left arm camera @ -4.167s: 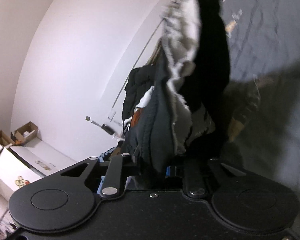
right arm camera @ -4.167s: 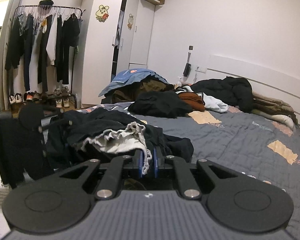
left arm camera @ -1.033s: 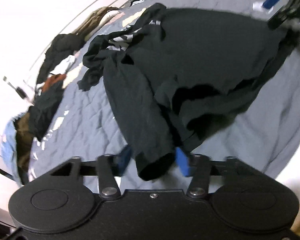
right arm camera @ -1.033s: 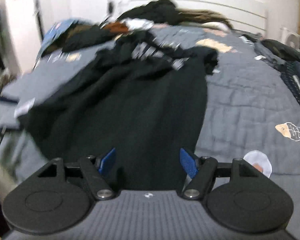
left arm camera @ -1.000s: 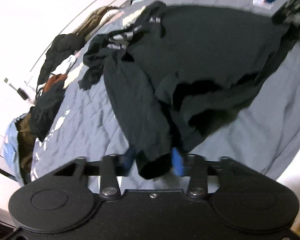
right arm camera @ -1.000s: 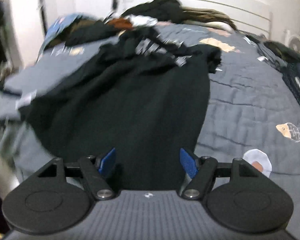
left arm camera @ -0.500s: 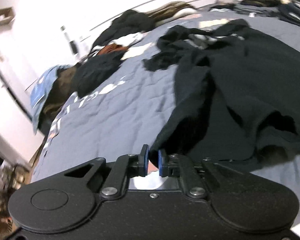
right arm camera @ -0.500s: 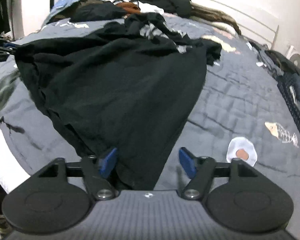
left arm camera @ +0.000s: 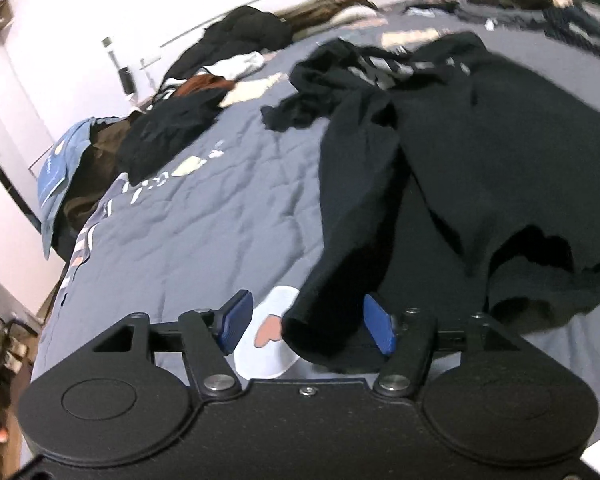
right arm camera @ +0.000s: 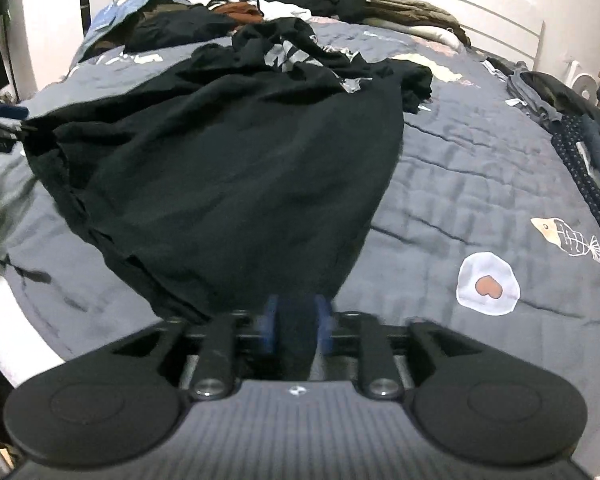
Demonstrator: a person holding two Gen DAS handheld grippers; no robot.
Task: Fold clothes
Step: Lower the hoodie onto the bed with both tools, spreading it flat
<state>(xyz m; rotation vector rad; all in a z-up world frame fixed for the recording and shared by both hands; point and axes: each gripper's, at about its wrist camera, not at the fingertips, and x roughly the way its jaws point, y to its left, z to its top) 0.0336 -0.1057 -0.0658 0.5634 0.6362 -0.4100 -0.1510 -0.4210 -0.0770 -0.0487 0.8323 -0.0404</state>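
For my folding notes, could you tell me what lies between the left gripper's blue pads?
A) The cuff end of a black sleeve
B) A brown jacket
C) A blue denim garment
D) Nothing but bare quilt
A: in the left wrist view the black sleeve cuff lies between the opening pads of the left gripper, untouched by either.

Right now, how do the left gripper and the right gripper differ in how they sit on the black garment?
The left gripper stands wide and is opening, its pads clear of the sleeve cuff lying loose between them; the right gripper is much narrower, with the hem edge bunched between its pads. Left sits at a sleeve, right at the body's bottom edge. Both are at the same black garment on the grey quilt.
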